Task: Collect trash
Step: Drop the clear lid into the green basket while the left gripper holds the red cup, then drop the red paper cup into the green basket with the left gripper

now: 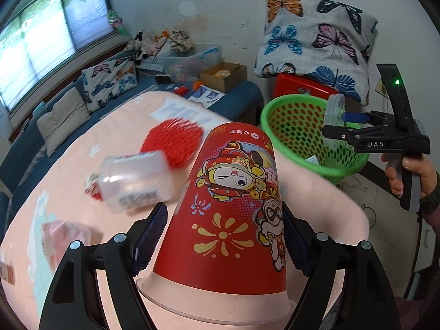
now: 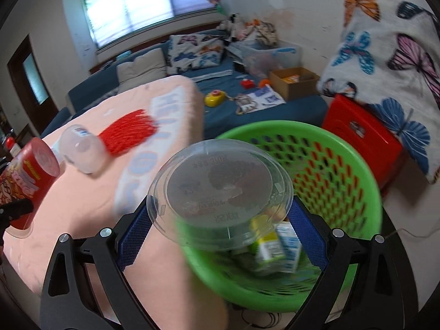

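Both grippers are carrying trash toward the green basket (image 2: pixel 343 148), the left gripper (image 1: pixel 224 236) clamping a red cup (image 1: pixel 231 206) and the right gripper (image 2: pixel 220 225) clamping a clear lid (image 2: pixel 220 189), which next needs releasing over it.

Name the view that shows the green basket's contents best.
Right wrist: it looks down into the basket at cartons on its bottom. Left wrist sees the basket from the side, with only a scrap inside visible.
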Tool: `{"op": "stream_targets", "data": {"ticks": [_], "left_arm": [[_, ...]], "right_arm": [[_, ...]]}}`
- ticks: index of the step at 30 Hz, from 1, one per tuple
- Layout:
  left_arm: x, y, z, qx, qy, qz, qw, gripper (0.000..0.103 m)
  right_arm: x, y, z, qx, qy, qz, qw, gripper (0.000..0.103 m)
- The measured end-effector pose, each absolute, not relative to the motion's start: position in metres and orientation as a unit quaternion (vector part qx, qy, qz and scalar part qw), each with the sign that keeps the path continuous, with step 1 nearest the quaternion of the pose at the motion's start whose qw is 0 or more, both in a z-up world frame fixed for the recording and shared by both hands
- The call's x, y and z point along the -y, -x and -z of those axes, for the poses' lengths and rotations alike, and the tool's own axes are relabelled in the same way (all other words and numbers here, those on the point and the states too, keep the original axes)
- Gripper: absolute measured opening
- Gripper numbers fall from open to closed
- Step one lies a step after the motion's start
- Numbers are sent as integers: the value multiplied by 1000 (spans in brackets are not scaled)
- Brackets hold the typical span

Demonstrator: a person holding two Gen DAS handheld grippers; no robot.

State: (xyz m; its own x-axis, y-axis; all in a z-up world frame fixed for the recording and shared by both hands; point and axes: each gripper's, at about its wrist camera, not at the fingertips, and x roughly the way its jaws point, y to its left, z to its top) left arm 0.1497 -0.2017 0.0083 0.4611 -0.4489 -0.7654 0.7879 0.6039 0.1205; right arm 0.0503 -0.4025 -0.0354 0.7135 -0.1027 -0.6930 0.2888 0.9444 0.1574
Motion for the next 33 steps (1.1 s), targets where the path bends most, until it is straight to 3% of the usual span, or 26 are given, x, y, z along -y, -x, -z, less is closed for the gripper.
{"op": "stream_targets", "data": {"ticks": [22,33], "left_arm": [[313,-153,-16,-354,-242,416,802,76],[375,-154,5,-376,-245,433,782,77]], "right_arm": [[469,-12,46,-358,-162,139,909,96],[476,19,36,-341,-166,147,914,96]]}}
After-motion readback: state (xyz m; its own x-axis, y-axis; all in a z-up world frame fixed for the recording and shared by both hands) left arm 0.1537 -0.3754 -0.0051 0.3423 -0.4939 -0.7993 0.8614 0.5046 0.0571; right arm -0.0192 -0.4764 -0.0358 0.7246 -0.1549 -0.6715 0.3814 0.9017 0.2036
